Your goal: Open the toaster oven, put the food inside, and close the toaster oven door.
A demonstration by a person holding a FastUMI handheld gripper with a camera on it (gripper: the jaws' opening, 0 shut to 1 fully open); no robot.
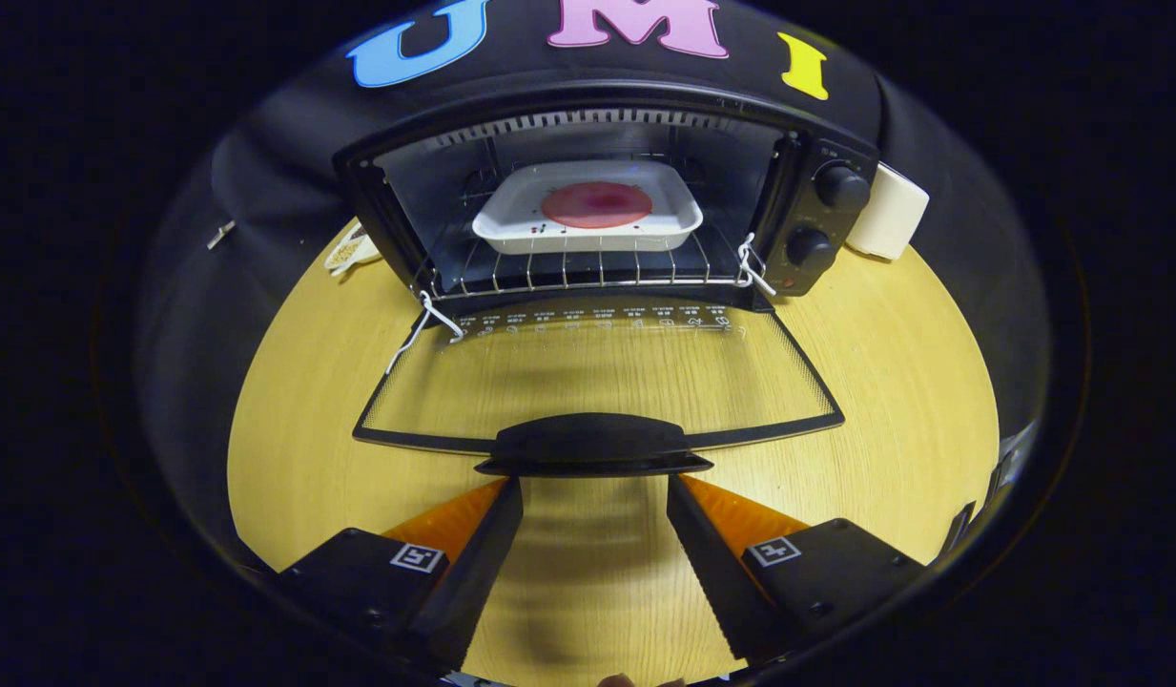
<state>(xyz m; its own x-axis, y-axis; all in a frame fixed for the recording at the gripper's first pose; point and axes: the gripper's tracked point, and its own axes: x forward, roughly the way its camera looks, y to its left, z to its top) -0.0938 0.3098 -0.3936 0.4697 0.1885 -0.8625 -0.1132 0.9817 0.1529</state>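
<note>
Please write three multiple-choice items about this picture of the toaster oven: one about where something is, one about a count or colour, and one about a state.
1. Where is the white dish?
A. on the wire rack inside the toaster oven
B. on the wooden table
C. on the open door

2. How many knobs are on the oven's panel?
A. one
B. two
C. four

3. What is the gripper doing?
A. shut on the dish
B. shut on the door handle
C. open, with its fingers just before the door handle

Answers: 1 A, the dish sits on the rack in the oven's cavity. 2 B, two dark knobs stand one above the other. 3 C, a wide gap separates the fingers, and nothing is between them.
</note>
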